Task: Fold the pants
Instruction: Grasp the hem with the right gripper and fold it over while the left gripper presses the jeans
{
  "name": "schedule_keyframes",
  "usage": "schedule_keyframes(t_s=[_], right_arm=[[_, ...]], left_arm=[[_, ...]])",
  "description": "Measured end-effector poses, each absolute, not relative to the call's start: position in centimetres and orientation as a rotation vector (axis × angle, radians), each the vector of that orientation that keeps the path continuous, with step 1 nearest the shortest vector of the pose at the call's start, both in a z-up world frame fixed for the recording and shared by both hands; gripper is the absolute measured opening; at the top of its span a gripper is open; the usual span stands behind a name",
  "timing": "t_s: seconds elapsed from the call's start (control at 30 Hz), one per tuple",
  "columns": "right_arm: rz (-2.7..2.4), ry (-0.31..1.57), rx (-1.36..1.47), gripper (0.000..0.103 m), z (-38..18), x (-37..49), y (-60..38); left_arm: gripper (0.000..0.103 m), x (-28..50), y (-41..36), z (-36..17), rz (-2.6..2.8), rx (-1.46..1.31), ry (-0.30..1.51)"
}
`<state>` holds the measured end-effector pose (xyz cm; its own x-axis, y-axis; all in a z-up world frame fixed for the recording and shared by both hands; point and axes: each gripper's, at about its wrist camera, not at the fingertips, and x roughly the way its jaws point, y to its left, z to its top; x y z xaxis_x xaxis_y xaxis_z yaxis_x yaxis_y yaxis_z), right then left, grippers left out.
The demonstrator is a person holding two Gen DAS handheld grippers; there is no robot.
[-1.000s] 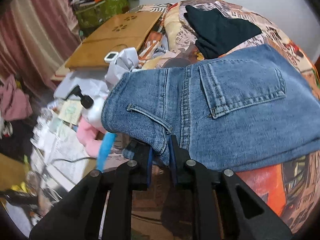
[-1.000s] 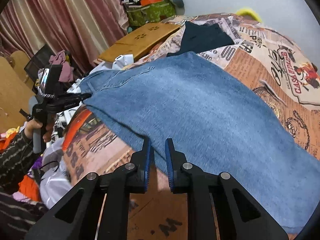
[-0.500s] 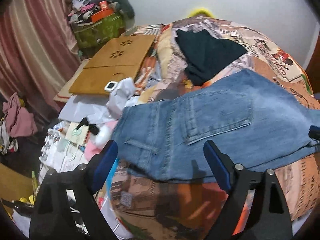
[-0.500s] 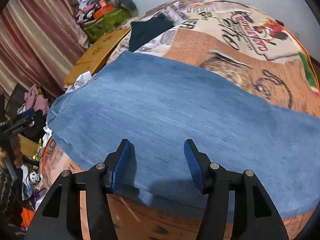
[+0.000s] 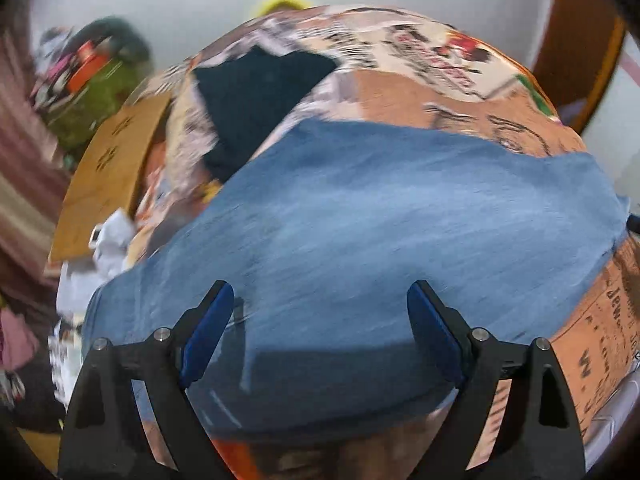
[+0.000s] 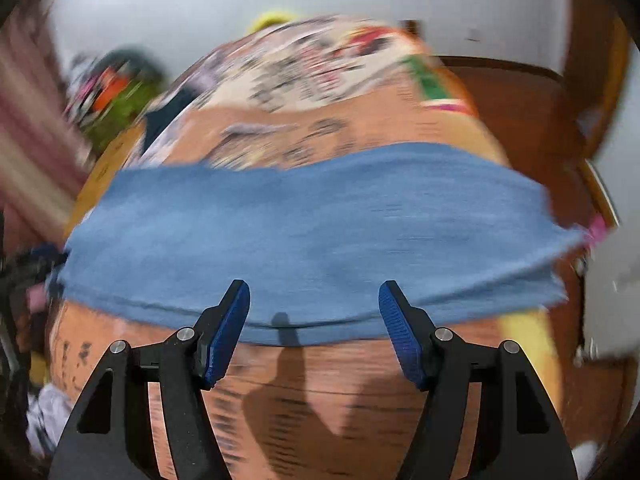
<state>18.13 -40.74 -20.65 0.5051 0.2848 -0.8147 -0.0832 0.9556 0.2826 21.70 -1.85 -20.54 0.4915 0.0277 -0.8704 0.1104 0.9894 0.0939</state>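
Blue denim pants (image 5: pixel 380 240) lie flat across the printed bedspread (image 5: pixel 420 88), folded lengthwise. My left gripper (image 5: pixel 320 332) is open and empty, its blue pads wide apart just above the near edge of the denim. My right gripper (image 6: pixel 314 328) is open and empty too, over the near edge of the pants (image 6: pixel 312 232) further along the leg. Both views are motion-blurred.
A dark garment (image 5: pixel 256 92) lies on the bed beyond the pants. A wooden board (image 5: pixel 112 172) and a cluttered pile with a green bag (image 5: pixel 88 108) sit at the left. A wooden bed frame (image 6: pixel 540 120) and wall are at the right.
Both grippers let go of the pants' near edge and opened wide. Both then swung right along the pants, from the waist end toward the leg.
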Motion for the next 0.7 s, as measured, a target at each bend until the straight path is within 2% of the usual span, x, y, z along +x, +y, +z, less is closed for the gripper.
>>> schedule_keyframes(t_s=[0.17, 0.43, 0.5, 0.53, 0.6, 0.63, 0.67, 0.7], right_arm=[[0.031, 0.973, 0.379, 0.063, -21.1, 17.5, -48.5], [-0.038, 0.977, 0.661, 0.062, -25.1, 19.7, -54.2], [-0.019, 1.004, 0.722, 0.050, -26.5, 20.8, -54.8], [-0.012, 1.018, 0.724, 0.038, -26.8, 21.0, -54.8], [0.008, 1.018, 0.720, 0.025, -26.9, 21.8, -54.6], [0.006, 1.008, 0.707, 0.013, -26.7, 22.0, -54.6], [0.001, 1.000, 0.685, 0.007, -26.4, 22.1, -54.6], [0.005, 1.000, 0.653, 0.007, -25.9, 22.2, -54.5]], left_arm=[[0.091, 23.2, -6.0, -20.9, -0.129, 0.207, 1.075], [0.092, 24.9, -10.0, -21.7, -0.180, 0.216, 1.094], [0.092, 25.1, -10.4, -21.8, -0.181, 0.210, 1.099], [0.092, 25.1, -10.5, -21.9, -0.180, 0.212, 1.097], [0.092, 25.1, -10.6, -21.8, -0.176, 0.219, 1.092], [0.092, 25.0, -10.7, -21.8, -0.174, 0.221, 1.090], [0.092, 25.0, -10.7, -21.8, -0.172, 0.221, 1.089], [0.092, 25.0, -10.7, -21.8, -0.170, 0.219, 1.090]])
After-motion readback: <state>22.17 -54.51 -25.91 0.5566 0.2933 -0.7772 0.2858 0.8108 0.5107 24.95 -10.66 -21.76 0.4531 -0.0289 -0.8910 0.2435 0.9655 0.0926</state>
